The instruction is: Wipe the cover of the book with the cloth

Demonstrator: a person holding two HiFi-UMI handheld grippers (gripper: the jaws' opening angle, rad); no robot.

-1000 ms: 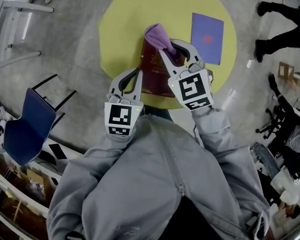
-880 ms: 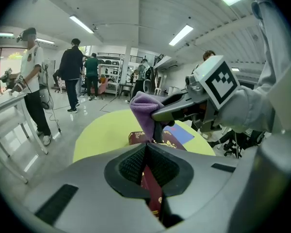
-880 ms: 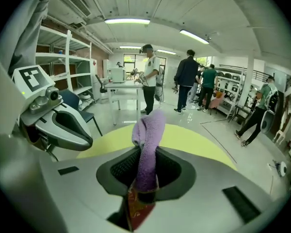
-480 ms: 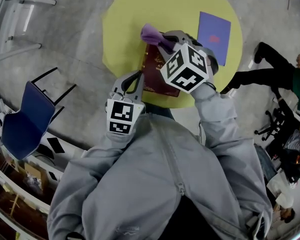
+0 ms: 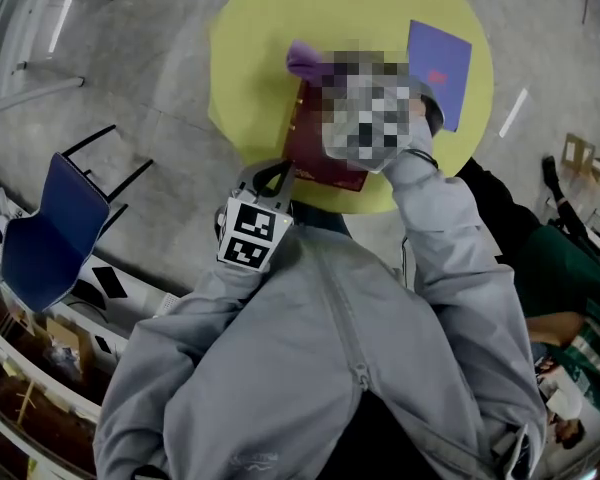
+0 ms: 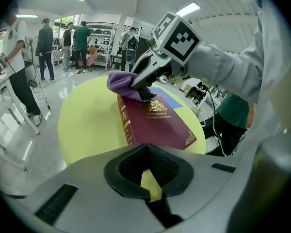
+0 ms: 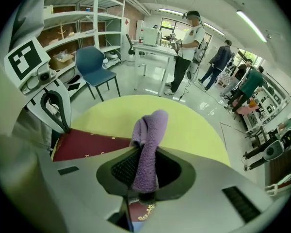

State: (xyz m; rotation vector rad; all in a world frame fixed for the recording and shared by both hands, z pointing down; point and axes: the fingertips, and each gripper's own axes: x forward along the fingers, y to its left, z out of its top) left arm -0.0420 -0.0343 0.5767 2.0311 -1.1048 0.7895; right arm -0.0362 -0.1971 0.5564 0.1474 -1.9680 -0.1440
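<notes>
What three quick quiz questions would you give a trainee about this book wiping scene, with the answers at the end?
1. True or false: the cloth sits at the far end of the book, away from the person.
2. The right gripper is: A open and empty; B shut on the cloth; C shut on a pen.
3. Short answer: what else lies on the yellow table, apart from the book?

Key: 1 true. 2 B. 3 a blue booklet, flat on the table to the book's right.
</notes>
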